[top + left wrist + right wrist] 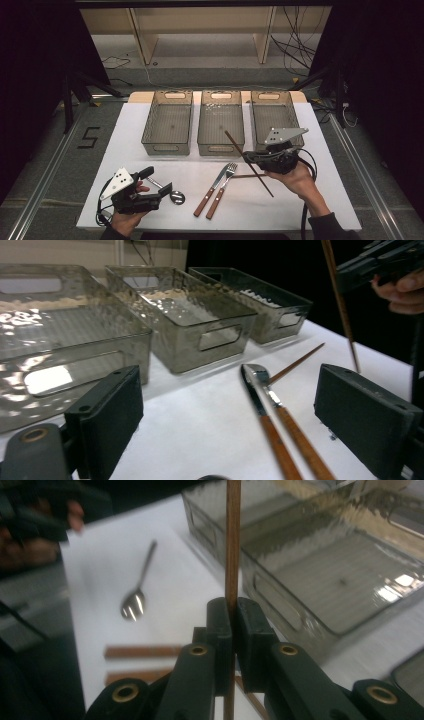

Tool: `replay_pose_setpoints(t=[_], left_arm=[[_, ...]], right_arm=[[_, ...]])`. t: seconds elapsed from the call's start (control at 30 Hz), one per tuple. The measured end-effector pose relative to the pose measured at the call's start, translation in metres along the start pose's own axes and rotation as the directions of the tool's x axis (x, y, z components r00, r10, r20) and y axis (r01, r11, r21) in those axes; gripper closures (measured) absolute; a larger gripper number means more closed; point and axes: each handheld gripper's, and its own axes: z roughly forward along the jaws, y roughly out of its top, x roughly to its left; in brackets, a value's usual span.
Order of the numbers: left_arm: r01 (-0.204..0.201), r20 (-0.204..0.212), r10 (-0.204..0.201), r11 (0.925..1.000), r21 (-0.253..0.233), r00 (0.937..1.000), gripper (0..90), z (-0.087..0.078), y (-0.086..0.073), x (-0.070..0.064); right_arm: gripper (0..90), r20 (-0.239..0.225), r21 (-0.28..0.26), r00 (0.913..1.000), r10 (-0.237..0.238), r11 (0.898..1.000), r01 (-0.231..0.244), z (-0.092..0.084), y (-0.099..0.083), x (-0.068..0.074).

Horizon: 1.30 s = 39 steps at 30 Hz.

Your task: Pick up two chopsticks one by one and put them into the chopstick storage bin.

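My right gripper [249,157] is held above the table in front of the right bin and is shut on a thin brown chopstick [235,143]. In the right gripper view the pads [223,617] pinch that chopstick [232,540], which stands upright between them. A second chopstick [248,175] lies flat on the white table. Beside it lie a wooden-handled knife [212,188] and fork [221,188]. My left gripper [156,183] rests low at the front left, its jaws open [232,390] and nothing between the pads. A metal spoon [176,197] lies close by its jaws.
Three clear smoked bins [168,122] [221,122] [274,116] stand in a row at the back of the table [300,200]. In the left gripper view the knife [256,397] and fork [267,387] lie ahead. The table edges drop to a dark floor with cables.
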Motion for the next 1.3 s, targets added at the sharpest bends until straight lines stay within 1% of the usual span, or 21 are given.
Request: replay_pose_setpoints(t=[0.03, 0.07, 0.13, 0.27, 0.33, 0.4, 0.47, 0.57, 0.63, 0.77, 0.8, 0.87, 0.9, 0.97, 1.03, 1.1, 1.13, 1.23, 1.3], left_arm=[[0.003, 0.007, -0.003, 1.0, 0.0, 1.0, 11.9, 0.001, 0.001, -0.001], [0.008, 0.01, -0.008, 1.0, 0.001, 0.9999, 11.9, 0.002, 0.002, -0.003], [-0.002, 0.019, 0.002, 1.0, 0.008, 0.9998, 12.0, 0.004, 0.004, -0.006], [0.018, 0.043, -0.019, 0.9996, 0.021, 0.9989, 13.3, 0.013, 0.008, -0.011], [0.017, 0.05, -0.019, 0.9994, 0.029, 0.9986, 13.9, 0.019, 0.011, -0.014], [0.017, 0.067, -0.02, 0.9991, 0.039, 0.9976, 14.7, 0.026, 0.014, -0.017], [0.017, 0.085, -0.022, 0.9984, 0.055, 0.9961, 15.0, 0.034, 0.018, -0.02], [0.015, 0.112, -0.023, 0.9972, 0.073, 0.9935, 15.1, 0.044, 0.021, -0.026], [0.018, 0.129, -0.029, 0.9961, 0.087, 0.9912, 15.2, 0.052, 0.023, -0.03], [0.03, 0.177, -0.052, 0.9917, 0.125, 0.9829, 15.5, 0.067, 0.026, -0.037], [0.036, 0.195, -0.061, 0.9907, 0.131, 0.9788, 15.8, 0.07, 0.026, -0.039], [0.031, 0.223, -0.061, 0.9902, 0.136, 0.9729, 19.4, 0.076, 0.027, -0.042], [0.025, 0.228, -0.056, 0.9904, 0.136, 0.9722, 21.0, 0.079, 0.027, -0.043], [0.029, 0.232, -0.06, 0.9903, 0.136, 0.9708, 22.3, 0.083, 0.027, -0.045], [0.029, 0.238, -0.061, 0.9906, 0.133, 0.9694, 24.6, 0.085, 0.027, -0.046], [0.041, 0.243, -0.071, 0.9912, 0.125, 0.9674, 27.6, 0.085, 0.027, -0.046], [0.041, 0.248, -0.071, 0.9914, 0.125, 0.9663, 29.5, 0.086, 0.028, -0.046], [0.031, 0.246, -0.06, 0.9924, 0.119, 0.9673, 35.0, 0.088, 0.028, -0.047], [0.025, 0.249, -0.055, 0.9921, 0.123, 0.9668, 38.5, 0.09, 0.028, -0.049]], right_arm=[[85.7, -0.009, -0.028, 0.9998, 0.019, 0.999, -0.02, 0.0, 0.001, 0.001], [85.7, -0.017, -0.051, 0.9995, 0.029, 0.998, -0.029, 0.001, 0.001, 0.001], [85.6, -0.017, -0.093, 0.999, 0.041, 0.995, -0.042, 0.003, 0.003, 0.003], [85.6, -0.019, -0.155, 0.9974, 0.07, 0.985, -0.072, 0.007, 0.003, 0.005], [85.6, -0.02, -0.182, 0.9961, 0.086, 0.979, -0.088, 0.009, 0.004, 0.006], [85.6, -0.013, -0.205, 0.9953, 0.096, 0.974, -0.097, 0.011, 0.004, 0.007], [85.6, -0.01, -0.218, 0.9944, 0.105, 0.97, -0.105, 0.012, 0.005, 0.009], [85.6, -0.02, -0.245, 0.9915, 0.128, 0.961, -0.129, 0.015, 0.005, 0.011], [85.6, -0.01, -0.26, 0.991, 0.133, 0.957, -0.131, 0.017, 0.005, 0.013], [85.6, -0.03, -0.278, 0.9885, 0.148, 0.949, -0.151, 0.023, 0.004, 0.017], [85.6, -0.031, -0.282, 0.9886, 0.147, 0.947, -0.15, 0.025, 0.004, 0.018], [85.6, -0.042, -0.289, 0.9878, 0.15, 0.944, -0.156, 0.028, 0.004, 0.021], [85.6, -0.053, -0.294, 0.9859, 0.159, 0.941, -0.167, 0.03, 0.005, 0.022], [85.6, -0.07, -0.302, 0.9843, 0.162, 0.937, -0.176, 0.032, 0.005, 0.025], [85.6, -0.079, -0.307, 0.9847, 0.156, 0.936, -0.173, 0.035, 0.006, 0.028], [85.6, -0.089, -0.313, 0.984, 0.155, 0.933, -0.175, 0.037, 0.007, 0.031], [85.6, -0.094, -0.314, 0.9836, 0.154, 0.933, -0.176, 0.039, 0.007, 0.032], [85.6, -0.116, -0.319, 0.9808, 0.157, 0.929, -0.186, 0.042, 0.008, 0.035], [85.6, -0.12, -0.324, 0.9807, 0.154, 0.928, -0.186, 0.043, 0.009, 0.037]])
